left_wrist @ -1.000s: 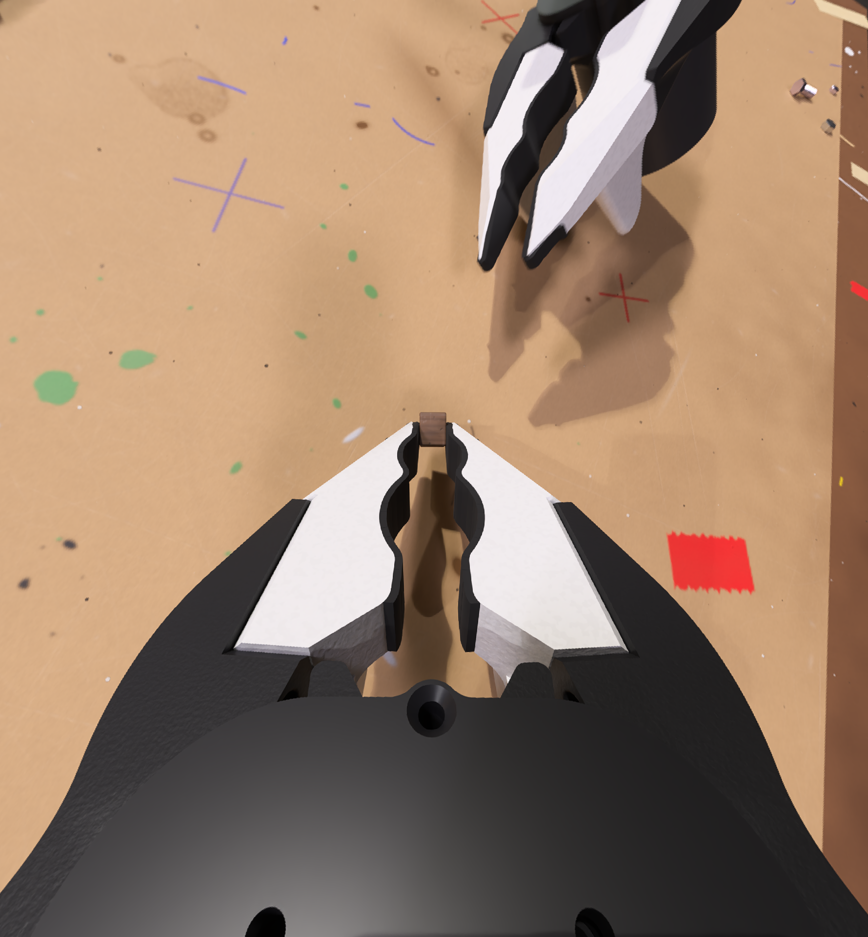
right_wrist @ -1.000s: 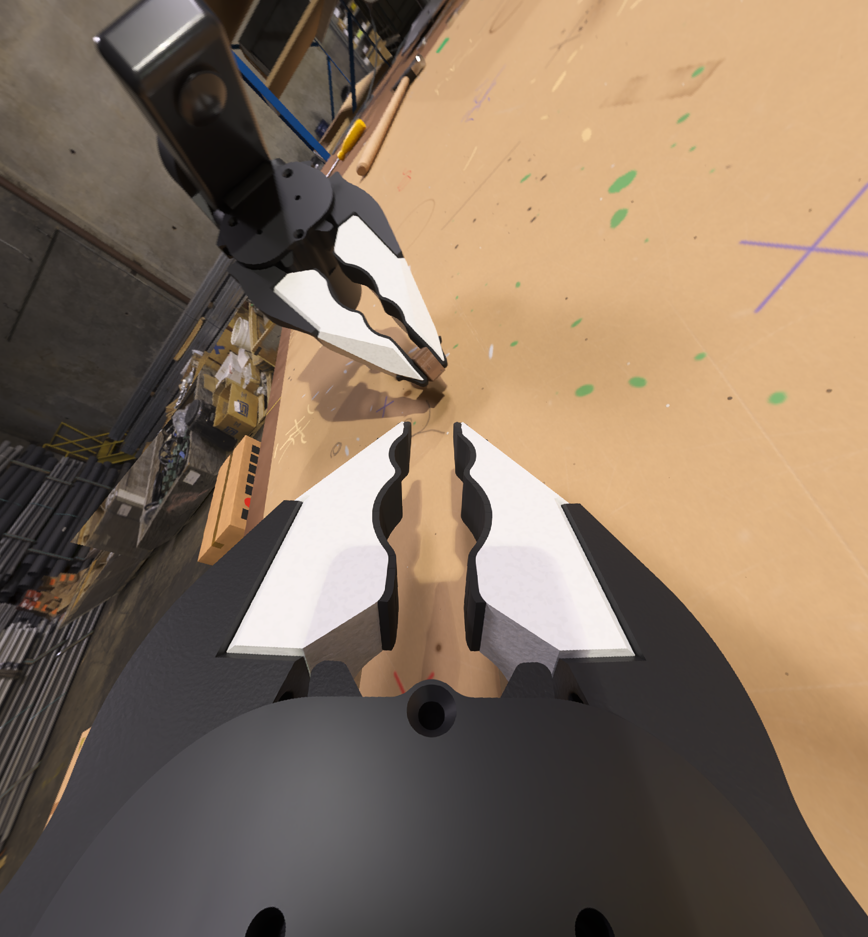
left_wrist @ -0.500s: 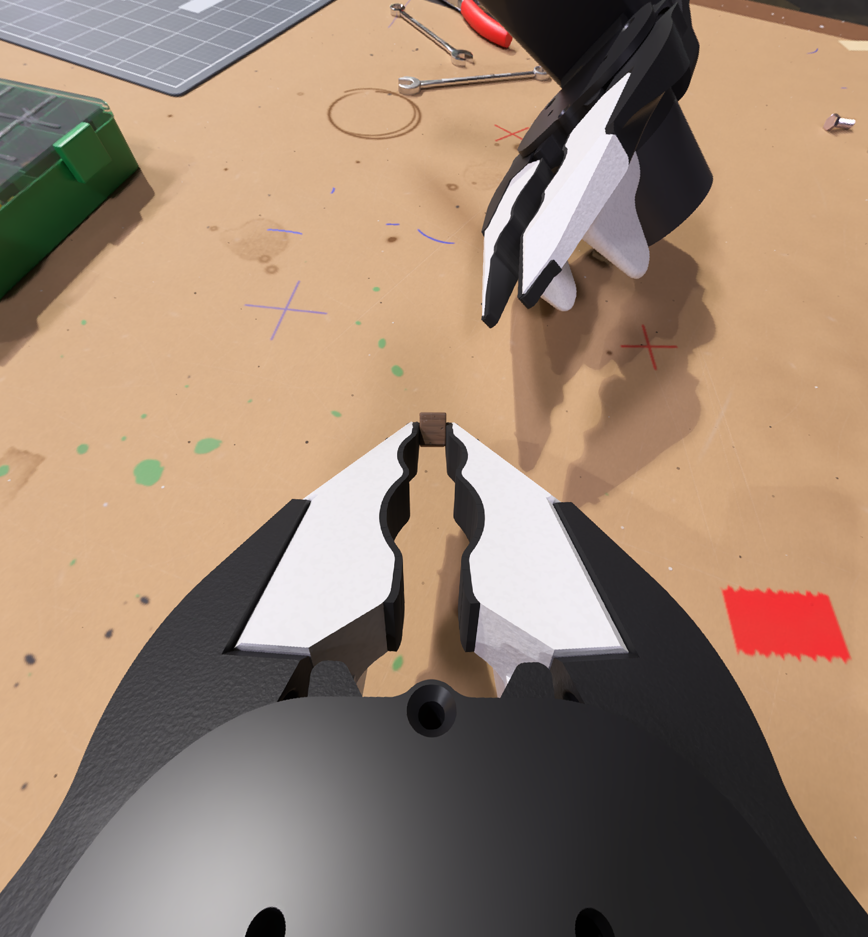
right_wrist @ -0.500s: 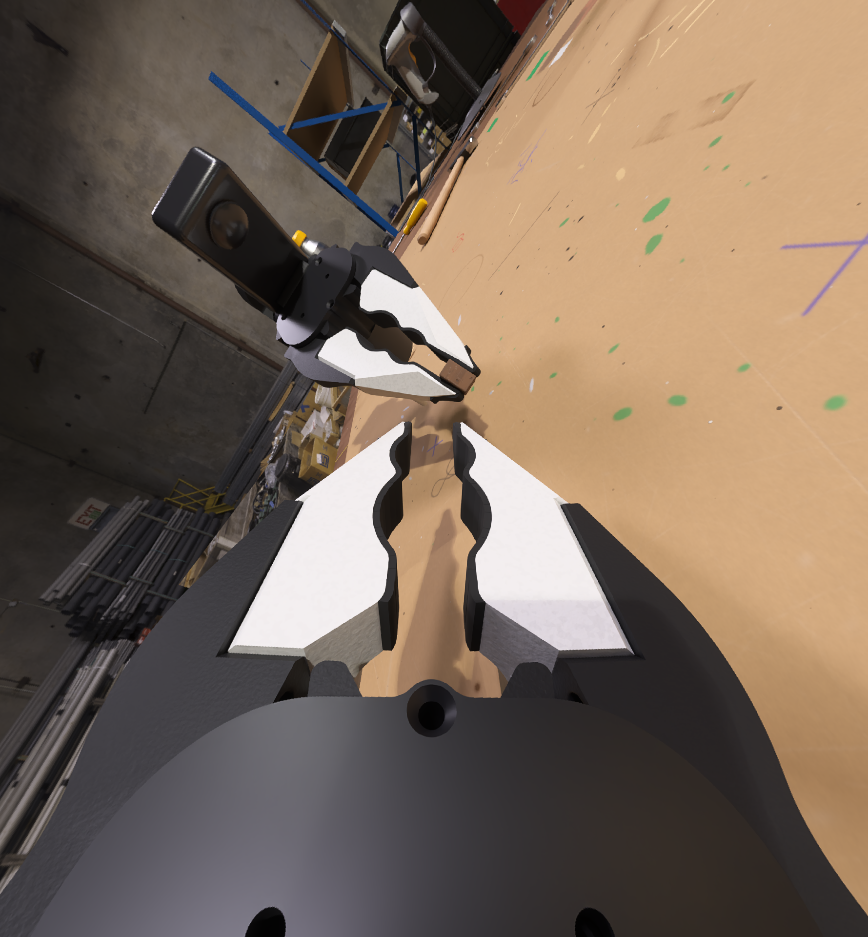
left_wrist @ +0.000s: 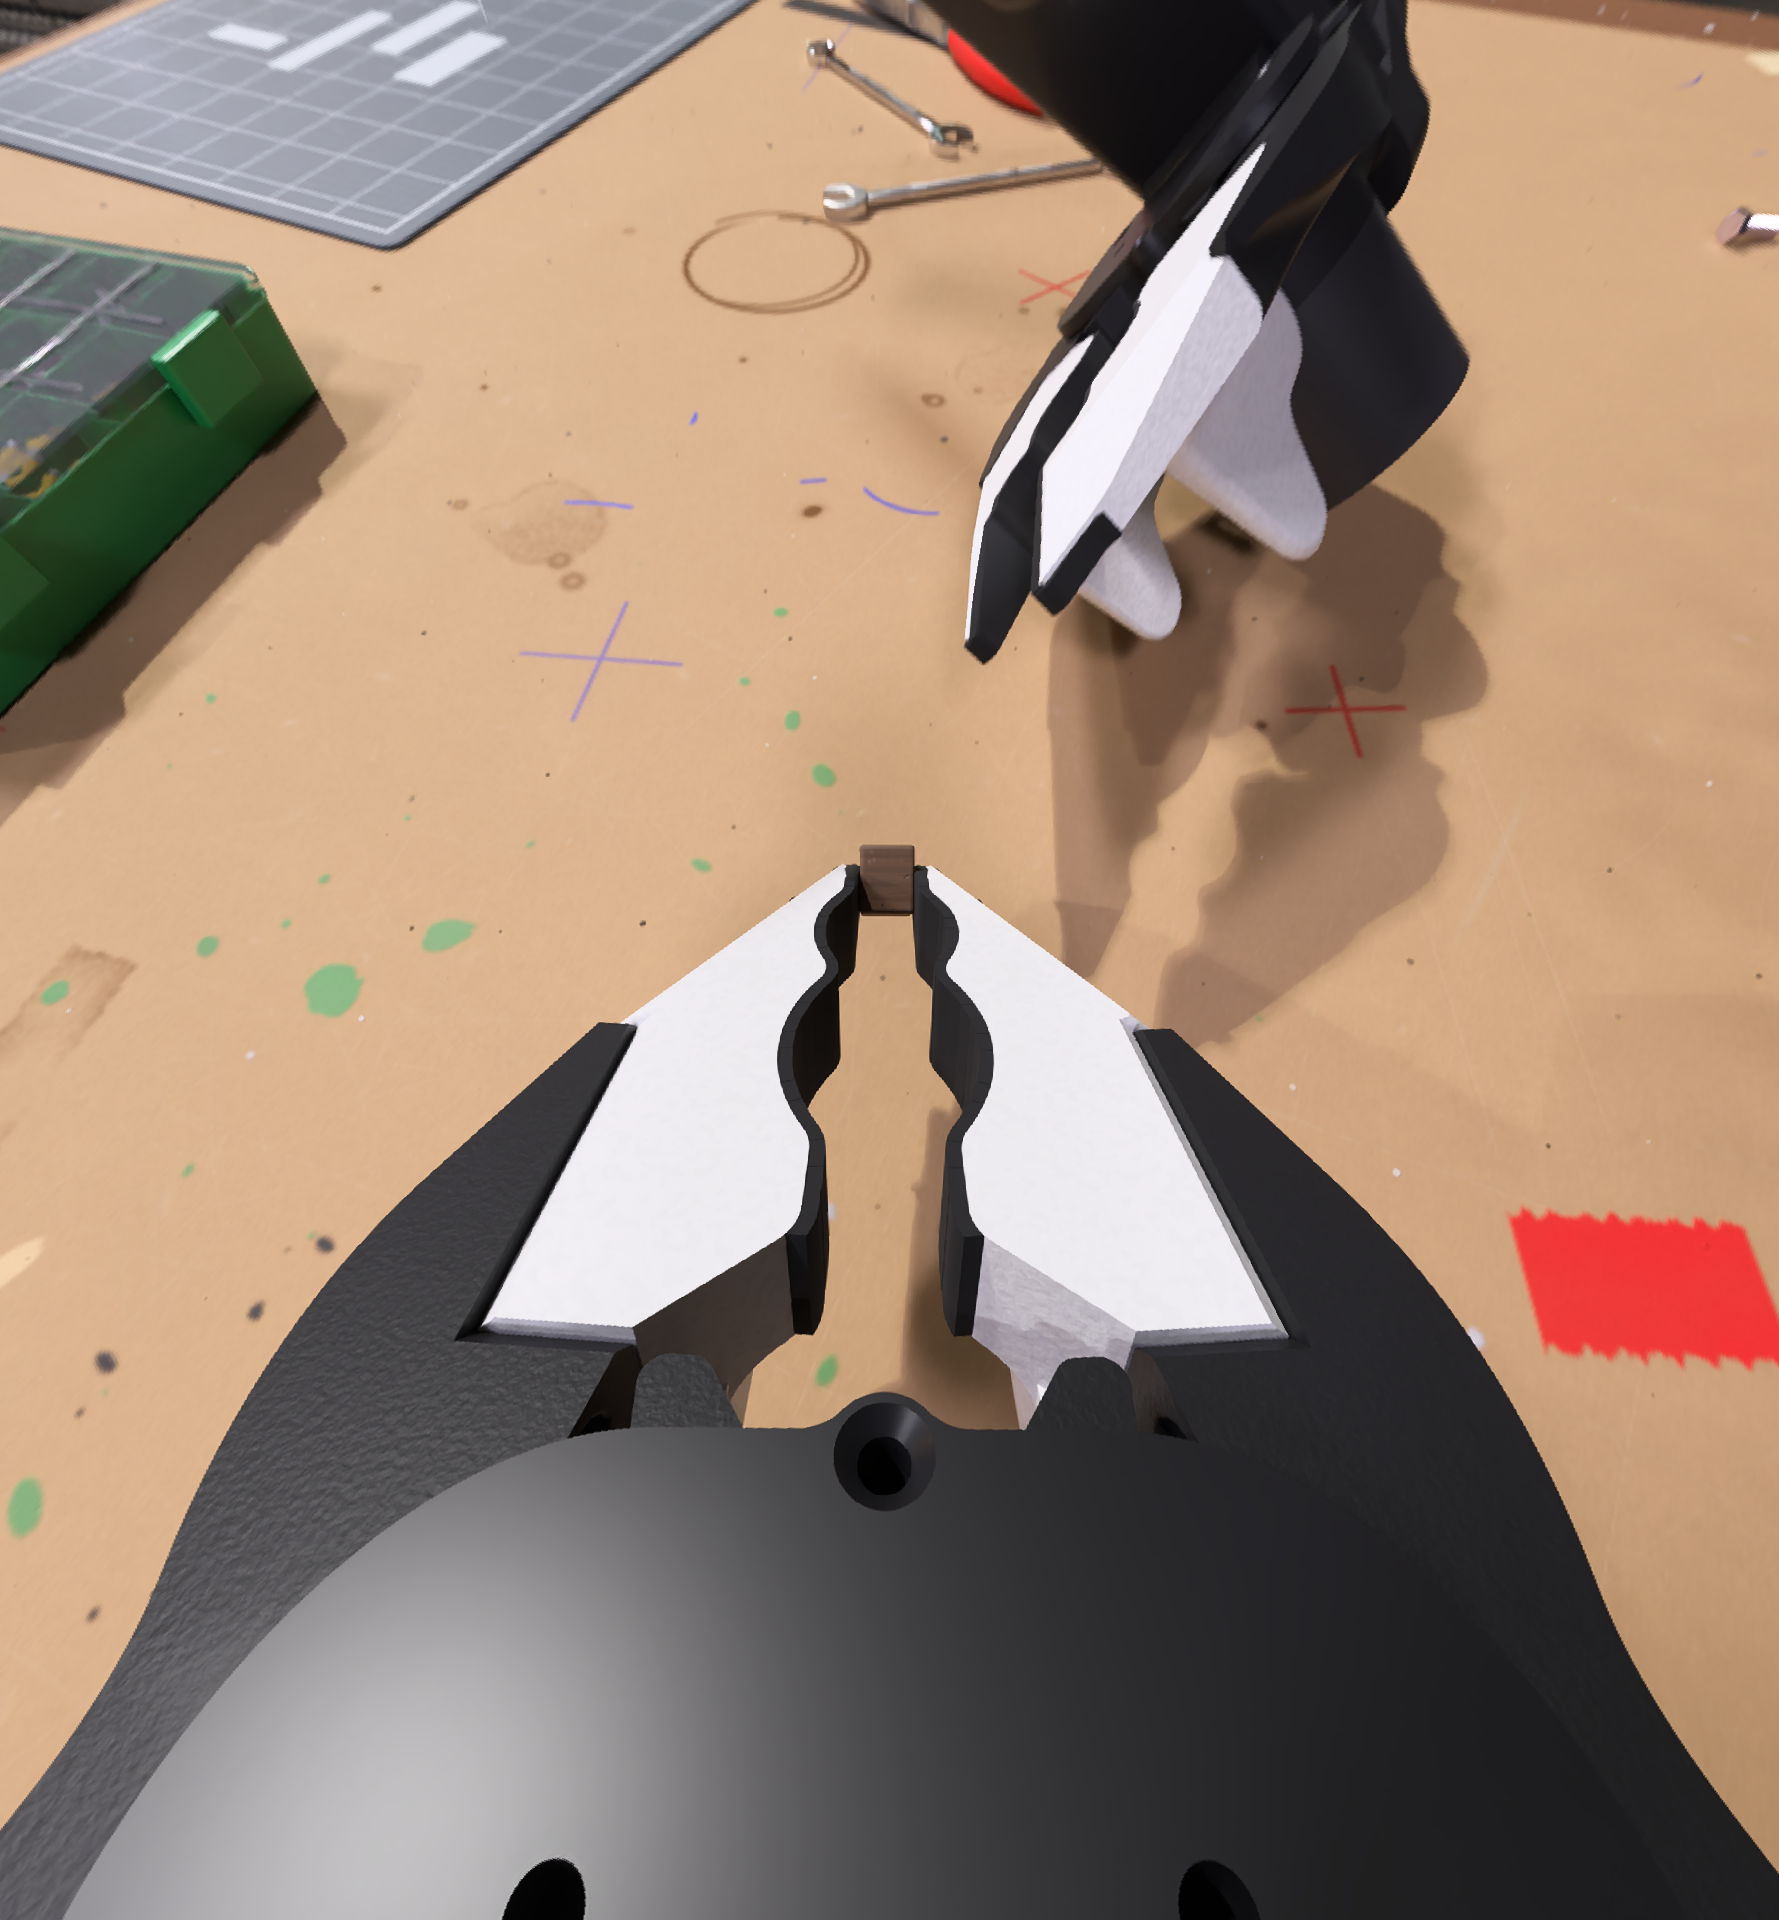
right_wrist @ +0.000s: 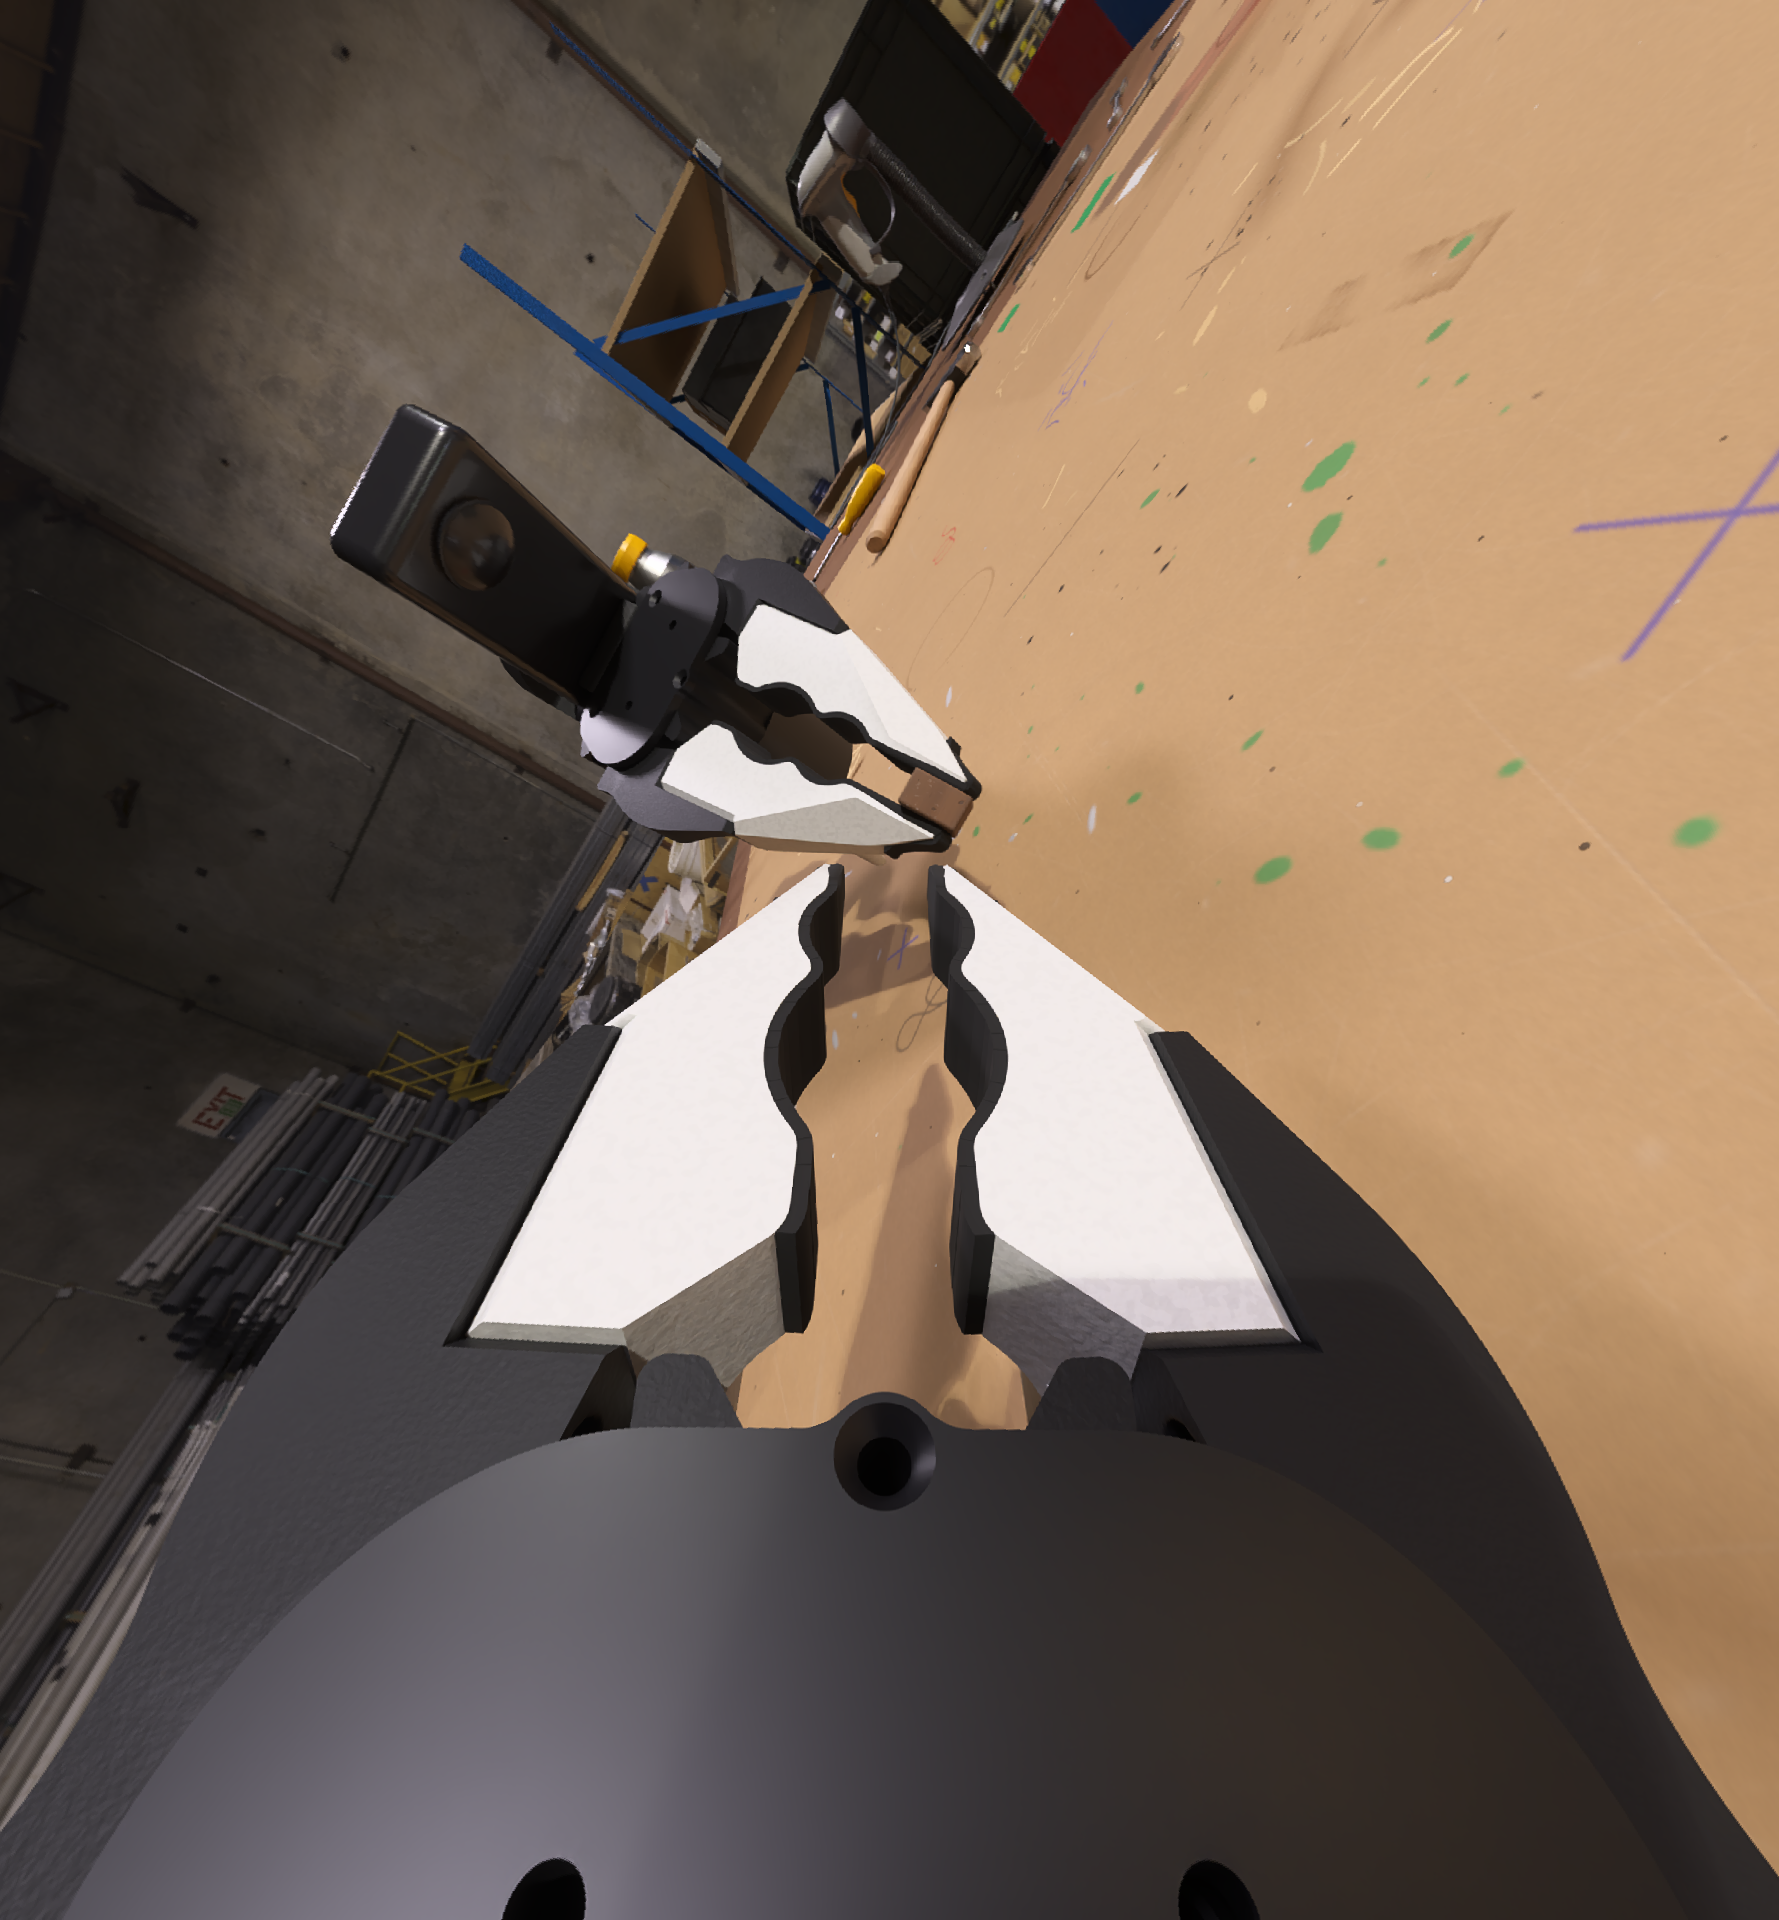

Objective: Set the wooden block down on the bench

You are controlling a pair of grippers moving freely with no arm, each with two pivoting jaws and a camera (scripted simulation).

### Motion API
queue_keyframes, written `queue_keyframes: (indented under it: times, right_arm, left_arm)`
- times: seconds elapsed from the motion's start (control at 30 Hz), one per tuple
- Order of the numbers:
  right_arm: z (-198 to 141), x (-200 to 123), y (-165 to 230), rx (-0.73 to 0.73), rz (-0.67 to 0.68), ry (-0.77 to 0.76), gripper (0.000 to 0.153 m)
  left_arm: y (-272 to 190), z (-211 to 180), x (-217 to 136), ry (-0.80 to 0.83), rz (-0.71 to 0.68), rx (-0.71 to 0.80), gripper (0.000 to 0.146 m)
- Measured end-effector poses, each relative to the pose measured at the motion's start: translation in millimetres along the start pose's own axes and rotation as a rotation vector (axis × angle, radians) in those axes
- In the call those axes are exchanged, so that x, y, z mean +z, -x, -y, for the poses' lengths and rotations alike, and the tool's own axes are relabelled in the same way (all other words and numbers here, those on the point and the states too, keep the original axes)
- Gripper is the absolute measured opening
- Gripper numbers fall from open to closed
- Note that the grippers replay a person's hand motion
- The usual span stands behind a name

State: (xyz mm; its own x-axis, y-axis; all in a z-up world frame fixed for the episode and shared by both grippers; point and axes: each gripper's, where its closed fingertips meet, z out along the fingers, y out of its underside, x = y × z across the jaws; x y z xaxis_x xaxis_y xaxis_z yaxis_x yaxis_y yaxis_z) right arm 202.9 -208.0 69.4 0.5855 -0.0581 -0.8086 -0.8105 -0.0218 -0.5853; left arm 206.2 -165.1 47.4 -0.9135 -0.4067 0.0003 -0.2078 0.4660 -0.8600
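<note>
Above the table (left_wrist: 1280,1091), we note the left hand-held gripper (left_wrist: 887,883) pinching the wooden block (left_wrist: 886,873) for lowering; right hand-held gripper (right_wrist: 885,883) parted, empty.

Wooden block (left_wrist: 886,878) – small, brown, squarish, darker end face twd my cam. Pinched betw. the very tips of my left gripper (left_wrist: 886,885); only its end pokes past the tips. From my right-side cam the block (right_wrist: 935,799) shows as a short chunk w/ lighter tan side, sticking out beyond the fingertips. Held clear above the bench (left_wrist: 552,831): tan board, paint-flecked. Not touching the surface as far as I can tell. Level in the grip, no obvious tilt.
</note>
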Motion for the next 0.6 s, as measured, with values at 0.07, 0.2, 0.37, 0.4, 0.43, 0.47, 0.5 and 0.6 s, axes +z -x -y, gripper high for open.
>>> queue_keyframes:
  times: [0.07,0.2,0.37,0.4,0.43,0.47,0.5,0.6]
  right_arm:
    - [0,-1,1,0.003,0.007,0.001,0.016]
    - [-4,-7,-4,-0.032,-0.055,0.043,0.016]
    - [-5,-8,-7,-0.030,-0.062,0.045,0.016]
    - [-9,-6,-7,-0.026,-0.051,0.067,0.016]
    - [-12,-4,-6,-0.027,-0.042,0.093,0.016]
    - [-15,-3,-4,-0.038,-0.037,0.111,0.016]
    - [-17,-2,-3,-0.049,-0.032,0.125,0.016]
    - [-20,-1,-2,-0.061,-0.026,0.146,0.016]
  left_arm:
    - [2,-6,-1,0.046,0.009,0.006,0.009]
    - [3,-30,-13,0.245,-0.014,0.045,0.009]
    - [1,-55,-19,0.408,-0.039,0.095,0.009]
    - [0,-55,-18,0.409,-0.040,0.120,0.009]
    - [0,-56,-18,0.415,-0.034,0.151,0.009]
    - [0,-55,-17,0.423,-0.019,0.186,0.009]
    - [1,-55,-17,0.431,-0.004,0.225,0.009]
    - [0,-54,-18,0.445,0.021,0.304,0.009]
